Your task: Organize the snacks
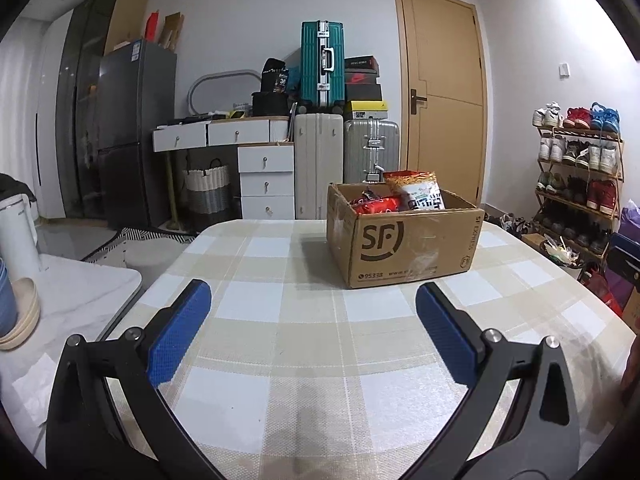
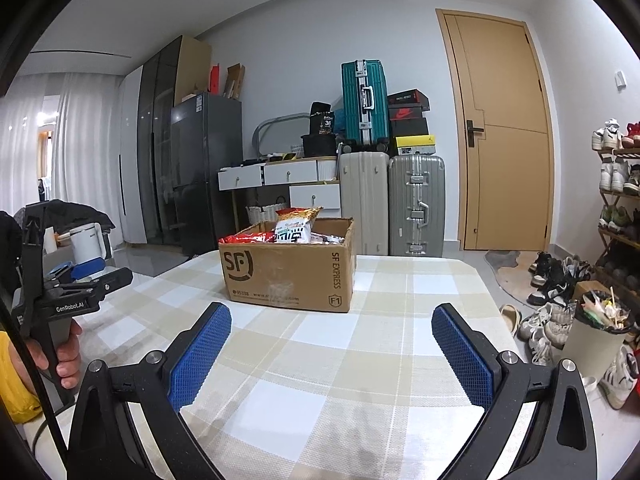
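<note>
a cardboard box printed with "sf" is seen standing on the checked tablecloth toward the far side of the table, and snack packets are held inside it — red ones lying low, and an orange-and-white bag standing taller above the rim. in the right wrist view the same cardboard box is shown from a slightly different angle, so that its "sf express" side panel is turned toward the camera, with the snack packets poking out at the top.

the left gripper is held above the near part of the tablecloth with its blue pads spread wide and nothing between them. the right gripper is likewise released, its blue pads well apart over bare cloth. both are kept short of the box, untouching.

only in the right wrist view is the left gripper seen from outside, at the left edge, its handle gripped by a hand with a yellow sleeve behind — the jaws there cannot be judged clearly. a waste bin beside scattered shoes is also shown there alone. only in the left wrist view are a white kettle and stacked bowls on a marble-look side surface revealed.
</note>
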`<move>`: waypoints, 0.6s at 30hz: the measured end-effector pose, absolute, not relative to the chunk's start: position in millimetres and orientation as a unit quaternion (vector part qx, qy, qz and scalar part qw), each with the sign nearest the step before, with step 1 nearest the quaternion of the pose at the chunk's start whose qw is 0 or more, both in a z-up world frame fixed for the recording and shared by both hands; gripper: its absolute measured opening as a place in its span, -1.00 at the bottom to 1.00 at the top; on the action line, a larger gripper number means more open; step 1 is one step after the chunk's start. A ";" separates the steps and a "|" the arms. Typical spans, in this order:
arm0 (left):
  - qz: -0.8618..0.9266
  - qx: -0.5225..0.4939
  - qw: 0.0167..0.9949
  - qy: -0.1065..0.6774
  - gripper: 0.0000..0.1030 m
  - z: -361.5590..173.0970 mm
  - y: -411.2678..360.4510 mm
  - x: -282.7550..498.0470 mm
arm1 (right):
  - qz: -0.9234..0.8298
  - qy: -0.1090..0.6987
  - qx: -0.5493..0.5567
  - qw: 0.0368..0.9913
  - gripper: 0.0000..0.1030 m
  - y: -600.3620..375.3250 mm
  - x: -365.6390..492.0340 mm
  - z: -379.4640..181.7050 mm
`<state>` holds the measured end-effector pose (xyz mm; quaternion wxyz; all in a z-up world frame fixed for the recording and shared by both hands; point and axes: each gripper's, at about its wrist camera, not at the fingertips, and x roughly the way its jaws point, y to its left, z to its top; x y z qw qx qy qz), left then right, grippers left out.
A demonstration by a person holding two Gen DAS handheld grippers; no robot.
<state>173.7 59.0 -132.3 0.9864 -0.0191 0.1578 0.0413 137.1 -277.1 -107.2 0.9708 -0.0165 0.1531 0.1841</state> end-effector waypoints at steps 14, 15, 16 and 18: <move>0.042 -0.031 0.984 0.168 0.99 -125.9 57.8 160.2 | 0.190 0.154 -0.007 0.970 0.99 -279.6 137.4 -108.1; 0.041 -0.031 0.984 0.168 0.99 -126.1 58.1 160.7 | 0.190 0.154 -0.006 0.970 0.99 -279.8 137.5 -108.1; 0.040 -0.032 0.984 0.169 0.99 -126.9 58.0 161.5 | 0.191 0.154 -0.005 0.970 0.99 -280.0 137.7 -108.2; 0.041 -0.033 0.984 0.170 0.99 -126.0 59.7 158.2 | 0.189 0.154 -0.002 0.970 0.99 -280.8 137.3 -108.6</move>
